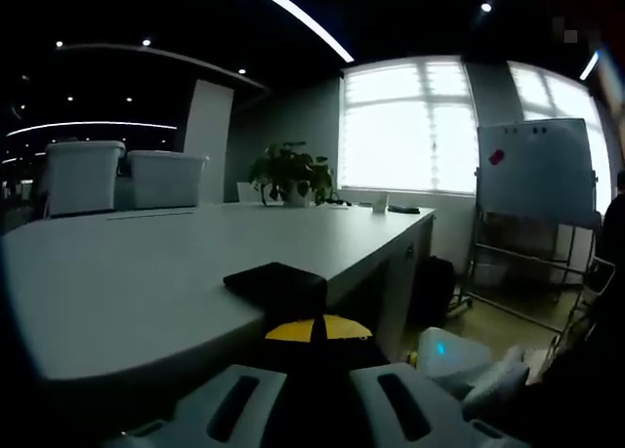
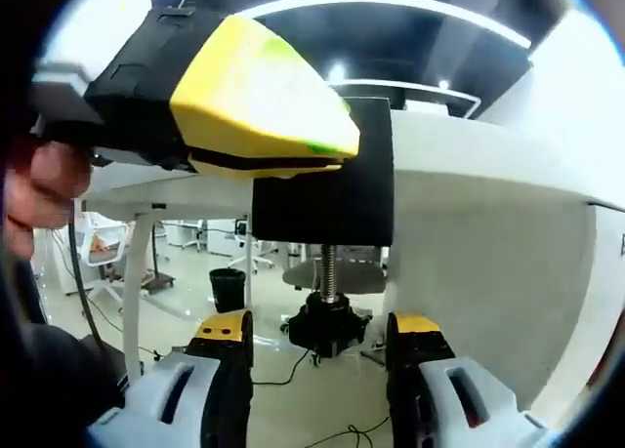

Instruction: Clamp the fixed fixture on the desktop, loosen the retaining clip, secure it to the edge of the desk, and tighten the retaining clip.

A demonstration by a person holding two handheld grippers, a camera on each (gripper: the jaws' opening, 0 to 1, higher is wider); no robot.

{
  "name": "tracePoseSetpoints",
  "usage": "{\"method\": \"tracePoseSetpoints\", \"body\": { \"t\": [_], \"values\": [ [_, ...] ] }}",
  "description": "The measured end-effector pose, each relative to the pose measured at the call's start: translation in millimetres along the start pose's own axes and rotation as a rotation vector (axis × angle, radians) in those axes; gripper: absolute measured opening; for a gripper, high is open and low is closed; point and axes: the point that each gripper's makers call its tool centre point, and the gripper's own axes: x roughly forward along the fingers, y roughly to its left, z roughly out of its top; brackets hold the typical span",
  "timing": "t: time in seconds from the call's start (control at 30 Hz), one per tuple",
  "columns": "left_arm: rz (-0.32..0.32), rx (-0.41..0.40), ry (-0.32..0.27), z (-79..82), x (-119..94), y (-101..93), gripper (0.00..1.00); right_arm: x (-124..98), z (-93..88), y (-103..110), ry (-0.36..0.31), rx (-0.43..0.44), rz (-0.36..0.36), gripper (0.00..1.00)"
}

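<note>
The black clamp fixture (image 1: 275, 277) sits over the edge of the white desk (image 1: 146, 272), its top plate lying flat on the desktop. My left gripper (image 1: 317, 329) has its yellow tips together, shut on the fixture's near end. In the right gripper view, seen from below the desk edge, the fixture's black bracket (image 2: 327, 180) hangs over the desk (image 2: 469, 233) with its threaded screw (image 2: 329, 264) and black knob (image 2: 327, 323) under it. My right gripper (image 2: 319, 326) is open, its jaws on either side of the knob with gaps. The left gripper (image 2: 254, 87), held by a hand (image 2: 39, 189), grips the bracket's top.
A potted plant (image 1: 291, 173) and two white bins (image 1: 117, 178) stand at the desk's far end. A whiteboard (image 1: 535, 170) is to the right by the windows. Under the desk I see a desk leg (image 2: 137, 282), a black waste bin (image 2: 227, 287) and chairs.
</note>
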Motion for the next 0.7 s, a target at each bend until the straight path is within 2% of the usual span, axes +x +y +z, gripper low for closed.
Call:
{"method": "tracePoseSetpoints", "body": {
  "t": [0.13, 0.2, 0.23, 0.33, 0.53, 0.6, 0.7],
  "values": [
    [0.001, 0.005, 0.001, -0.1, 0, -0.7, 0.01, 1, 5.1, -1, -0.011, -0.020, -0.020, 0.49],
    [0.001, 0.007, 0.004, -0.1, 0, -0.1, 0.01, -1, 3.5, -9, 0.003, -0.067, -0.054, 0.35],
    [0.000, 0.009, 0.006, -0.1, 0, -0.2, 0.01, -3, 3.2, -11, 0.003, -0.062, -0.062, 0.30],
    [-0.001, 0.012, 0.007, -1.0, 0, -0.3, 0.01, -3, 2.9, -9, 0.008, -0.036, -0.046, 0.29],
    [-0.003, 0.012, 0.007, -1.7, 1, 0.4, 0.01, -3, 3.6, -8, 0.019, -0.107, -0.015, 0.28],
    [-0.005, 0.012, 0.009, -1.7, 1, 0.5, 0.01, -3, 3.5, -7, 0.024, -0.108, 0.015, 0.28],
    [-0.007, 0.012, 0.011, -2.2, 1, 1.0, 0.01, -2, 2.6, -3, 0.036, -0.113, 0.119, 0.28]
  ]
}}
